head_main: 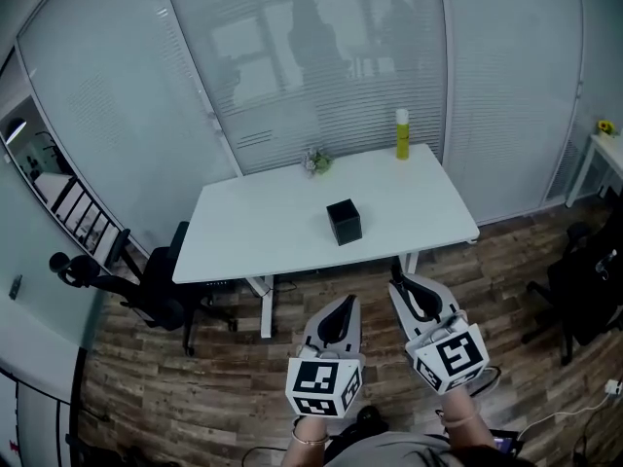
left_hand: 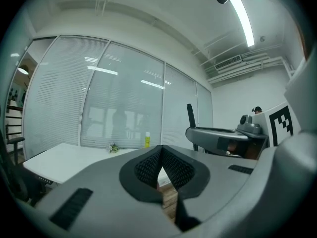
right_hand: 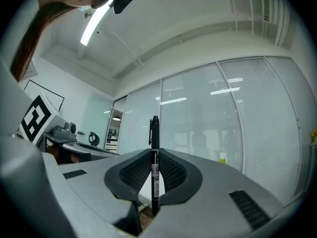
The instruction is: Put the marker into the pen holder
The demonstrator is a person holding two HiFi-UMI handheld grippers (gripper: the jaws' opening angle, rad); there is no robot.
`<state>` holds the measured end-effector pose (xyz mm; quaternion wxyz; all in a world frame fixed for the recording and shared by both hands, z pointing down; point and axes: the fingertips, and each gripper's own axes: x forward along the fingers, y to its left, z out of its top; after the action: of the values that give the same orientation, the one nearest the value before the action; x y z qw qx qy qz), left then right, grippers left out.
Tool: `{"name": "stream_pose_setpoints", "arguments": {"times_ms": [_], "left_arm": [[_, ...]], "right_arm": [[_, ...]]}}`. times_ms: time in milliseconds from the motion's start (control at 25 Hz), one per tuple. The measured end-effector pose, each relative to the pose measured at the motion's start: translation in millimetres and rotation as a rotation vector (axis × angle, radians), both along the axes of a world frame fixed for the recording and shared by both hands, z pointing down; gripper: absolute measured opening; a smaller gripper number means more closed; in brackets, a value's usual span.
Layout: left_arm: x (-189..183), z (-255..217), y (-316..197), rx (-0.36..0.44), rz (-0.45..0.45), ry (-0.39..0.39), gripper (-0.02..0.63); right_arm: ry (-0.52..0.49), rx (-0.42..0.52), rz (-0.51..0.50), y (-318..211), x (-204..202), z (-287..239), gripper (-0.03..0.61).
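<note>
A black cube-shaped pen holder (head_main: 344, 222) stands near the middle of the white table (head_main: 253, 232). A black marker (right_hand: 155, 157) stands upright between the pads of my right gripper (right_hand: 155, 175), which is shut on it; its clipped cap points up. In the head view the right gripper (head_main: 406, 288) hovers over the floor just short of the table's front edge, and I cannot make out the marker there. My left gripper (head_main: 342, 307) hangs beside it to the left. Its jaws (left_hand: 161, 166) are shut with nothing between them.
A yellow bottle (head_main: 402, 134) and a small plant (head_main: 316, 161) stand at the table's far edge, by the glass wall with blinds. A black office chair (head_main: 146, 295) sits left of the table and another (head_main: 584, 280) at the right. Wooden floor lies below both grippers.
</note>
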<state>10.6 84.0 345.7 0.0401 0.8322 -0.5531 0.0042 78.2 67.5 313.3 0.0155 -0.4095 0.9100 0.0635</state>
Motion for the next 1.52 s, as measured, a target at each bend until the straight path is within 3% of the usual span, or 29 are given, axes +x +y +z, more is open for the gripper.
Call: {"name": "stream_pose_setpoints", "arguments": {"times_ms": [360, 800, 1520], "left_arm": [[-40.0, 2.3, -44.4, 0.01, 0.023, 0.007, 0.018], [-56.5, 21.5, -92.1, -0.028, 0.027, 0.004, 0.018], [-71.4, 22.5, -236.3, -0.033, -0.02, -0.001, 0.018]], "right_arm": [[-0.002, 0.005, 0.028, -44.0, -36.4, 0.6, 0.069], [-0.013, -0.03, 0.055, -90.7, -48.6, 16.2, 0.069], [0.011, -0.015, -0.051, -239.8, -77.7, 19.7, 0.069]]}}
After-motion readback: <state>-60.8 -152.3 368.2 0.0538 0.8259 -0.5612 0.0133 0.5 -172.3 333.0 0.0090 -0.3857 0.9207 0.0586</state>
